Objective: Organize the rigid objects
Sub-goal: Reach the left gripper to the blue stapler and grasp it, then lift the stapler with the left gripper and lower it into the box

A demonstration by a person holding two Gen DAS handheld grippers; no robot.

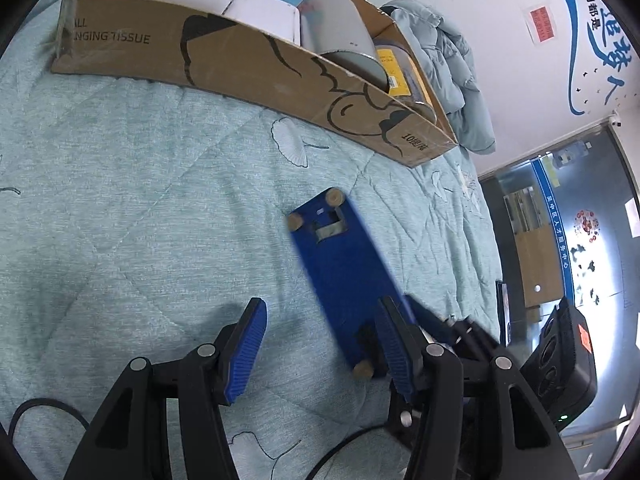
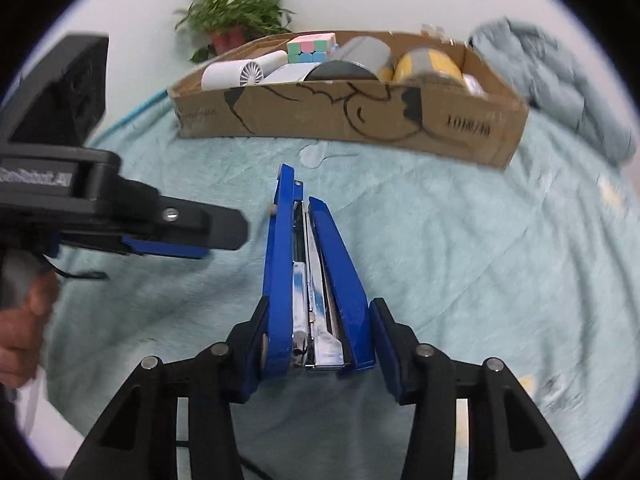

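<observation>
Two right-gripper fingers pinched on blue metal stapler above pale green quilted bed, before long cardboard box; left-gripper fingers half spread, empty.

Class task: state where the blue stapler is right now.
In the right wrist view the blue stapler sits centre frame between the right gripper fingers, above the teal quilt, short of the cardboard box.

Teal quilted bed w/ cardboard box, crumpled jacket.
</observation>
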